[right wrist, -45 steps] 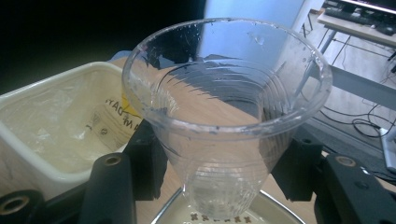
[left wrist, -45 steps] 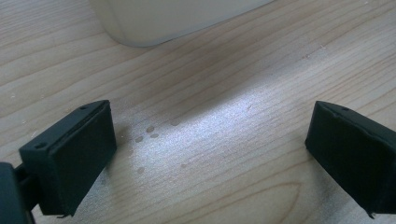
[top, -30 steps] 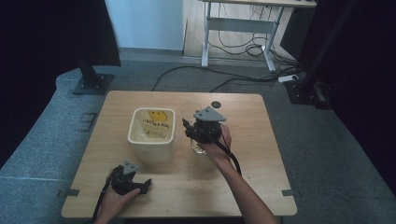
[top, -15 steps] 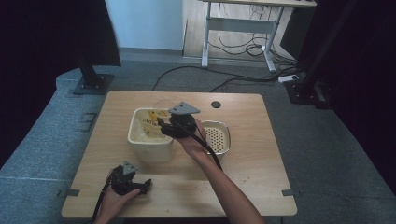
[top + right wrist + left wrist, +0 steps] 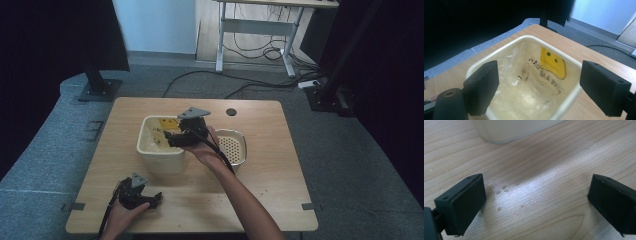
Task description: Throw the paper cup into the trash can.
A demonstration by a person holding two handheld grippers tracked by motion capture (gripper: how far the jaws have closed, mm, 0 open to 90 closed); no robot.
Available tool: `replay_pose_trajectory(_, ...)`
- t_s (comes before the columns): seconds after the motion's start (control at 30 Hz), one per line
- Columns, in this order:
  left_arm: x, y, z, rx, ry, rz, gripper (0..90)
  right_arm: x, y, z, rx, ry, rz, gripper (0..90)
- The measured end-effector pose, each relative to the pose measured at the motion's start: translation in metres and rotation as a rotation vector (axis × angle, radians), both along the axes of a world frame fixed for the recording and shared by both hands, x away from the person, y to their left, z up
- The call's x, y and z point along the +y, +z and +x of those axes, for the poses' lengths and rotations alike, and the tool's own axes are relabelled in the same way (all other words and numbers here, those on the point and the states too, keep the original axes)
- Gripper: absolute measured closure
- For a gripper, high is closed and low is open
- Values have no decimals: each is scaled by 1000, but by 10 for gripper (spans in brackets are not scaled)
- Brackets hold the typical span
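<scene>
- While the right gripper [image 5: 172,137] hangs over the cream bin [image 5: 161,161], its fingers [image 5: 482,86] have just been opening and now stand spread wide, with nothing between them.
- The bin is a square tub with rounded corners and a thick rolled rim, standing upright on the surface [image 5: 270,175] left of middle.
- Inside the bin lies a clear, crinkled plastic liner [image 5: 524,85], glossy and wrinkled, printed with dark lettering and a yellow face [image 5: 552,62] with two dot eyes on its far wall.
- What lies at the bottom under the plastic cannot be told.
- Just beside the bin, on its right, sits a pale shallow strainer basket [image 5: 235,147], rounded at the corners, with a floor pierced by many small holes; the right forearm crosses over part of it.
- The surface is light wood with a visible grain, carrying a small dark round hole [image 5: 231,112] near its far edge.
- The left gripper [image 5: 150,200] rests low at the near left of the surface, its fingers [image 5: 465,203] spread apart over bare wood flecked with a few small droplets [image 5: 503,188], holding nothing.
</scene>
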State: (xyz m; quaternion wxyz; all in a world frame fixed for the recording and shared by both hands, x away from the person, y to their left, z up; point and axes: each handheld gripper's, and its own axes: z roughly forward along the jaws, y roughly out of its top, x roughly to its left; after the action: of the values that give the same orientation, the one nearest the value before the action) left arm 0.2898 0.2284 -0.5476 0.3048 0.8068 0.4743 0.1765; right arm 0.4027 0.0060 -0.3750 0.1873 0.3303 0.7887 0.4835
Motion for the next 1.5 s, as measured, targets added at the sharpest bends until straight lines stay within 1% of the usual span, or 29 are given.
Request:
replay_pose_trajectory(0.07, 0, 0, 0, -1, 1, 0, 15, -6, 2, -3, -4, -2, 4, 164)
replay_pose_trajectory(0.17, 0, 0, 0, -1, 0, 1, 14, -20, 6, -11, -20, -5, 17, 172)
replay_pose_trajectory(0.3, 0, 0, 0, 0, -1, 1, 14, -44, 8, -26, -52, -14, 26, 192)
replay_pose_trajectory(0.47, 0, 0, 0, -1, 2, 1, 14, -76, 9, -44, -85, -34, 58, 219)
replay_pose_trajectory(0.57, 0, 0, 0, -1, 2, 1, 14, -89, 7, -53, -100, -44, 63, 225)
replay_pose_trajectory(0.63, 0, 0, 0, -1, 2, 1, 14, -100, 2, -60, -115, -54, 54, 229)
replay_pose_trajectory(0.77, 0, 0, 0, -1, 2, 1, 14, -119, -8, -72, -116, -70, 80, 239)
replay_pose_trajectory(1.1, 0, 0, 0, -1, 1, 0, 14, -161, -32, -98, -119, -106, 119, 249)
replay_pose_trajectory(1.33, 0, 0, 0, -1, 2, 0, 14, -181, -45, -108, -121, -135, 122, 256)
replay_pose_trajectory(1.4, 0, 0, 0, -1, 2, 0, 14, -187, -50, -110, -123, -145, 124, 257)
replay_pose_trajectory(1.5, 0, 0, 0, 0, 2, 0, 14, -192, -53, -111, -118, -155, 129, 257)
